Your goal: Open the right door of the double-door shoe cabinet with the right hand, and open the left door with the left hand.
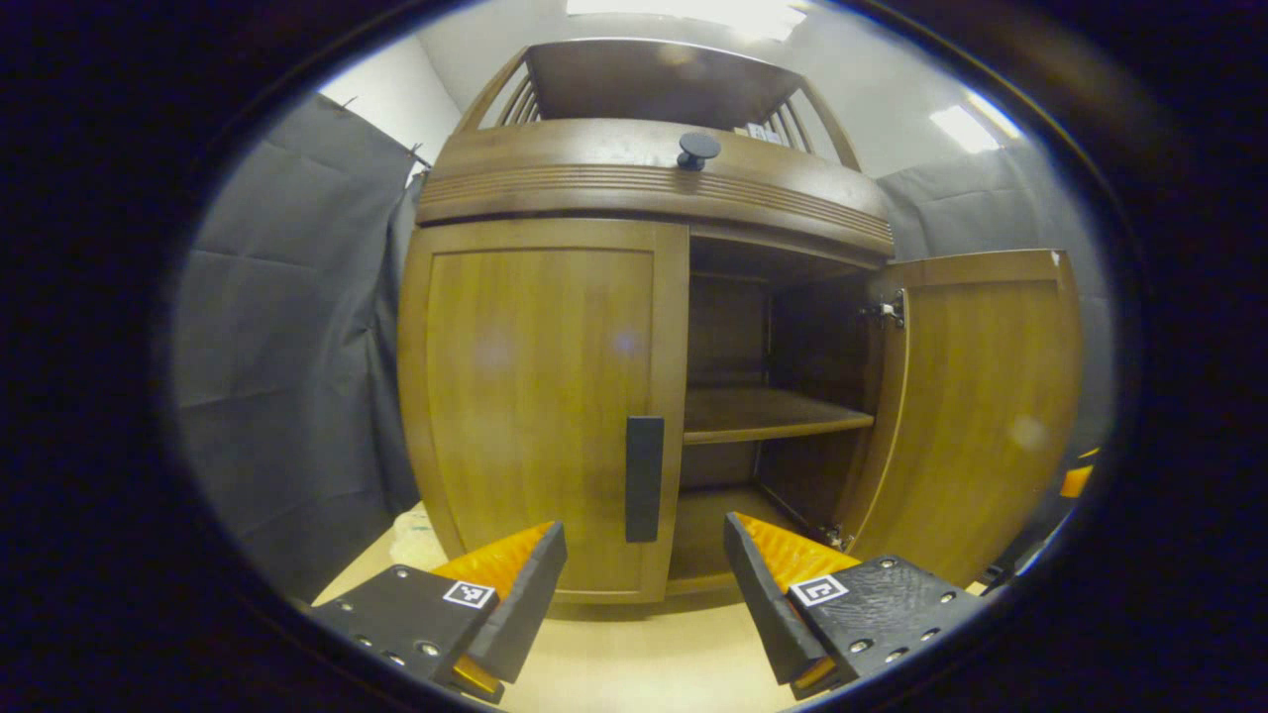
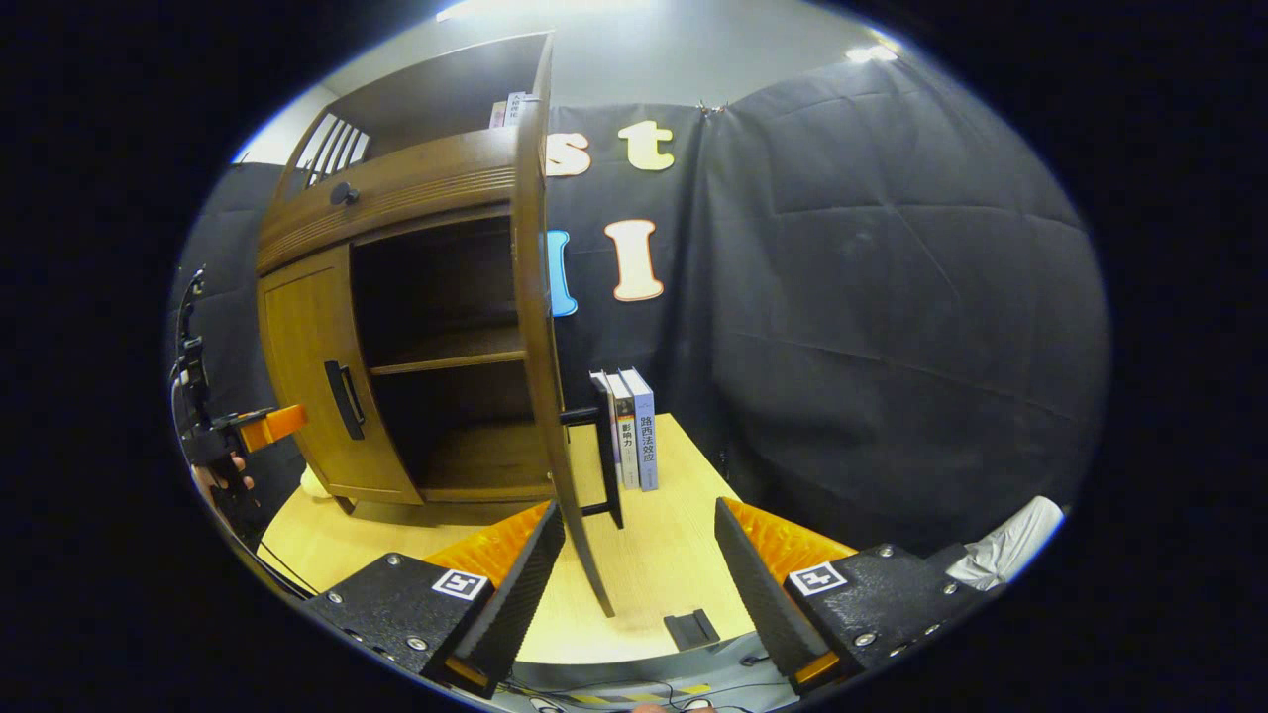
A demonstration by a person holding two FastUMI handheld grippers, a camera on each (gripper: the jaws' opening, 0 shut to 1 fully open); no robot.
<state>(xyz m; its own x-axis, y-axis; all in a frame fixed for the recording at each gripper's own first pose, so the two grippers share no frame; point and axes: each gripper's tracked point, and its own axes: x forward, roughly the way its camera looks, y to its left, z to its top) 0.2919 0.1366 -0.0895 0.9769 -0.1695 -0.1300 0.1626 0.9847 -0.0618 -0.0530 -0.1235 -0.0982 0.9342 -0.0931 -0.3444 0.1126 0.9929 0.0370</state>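
Observation:
The wooden shoe cabinet (image 1: 654, 188) stands on a light table. Its left door (image 1: 535, 396) is closed, with a dark vertical handle (image 1: 644, 478) at its inner edge. Its right door (image 1: 981, 406) is swung wide, baring a shelf (image 1: 763, 414). My left gripper (image 1: 644, 584) is open, a short way in front of that handle, touching nothing. In the right gripper view the right door (image 2: 540, 337) is edge-on with its handle (image 2: 604, 451) just ahead of my open right gripper (image 2: 639, 564). The left gripper (image 2: 267, 426) and a hand (image 2: 223, 475) appear at far left.
A round dark knob (image 1: 698, 149) sits on the drawer band above the doors. Three upright books (image 2: 629, 428) stand on the table beyond the open door. A small dark block (image 2: 691, 628) lies near the table's front edge. Black cloth hangs behind and beside the cabinet.

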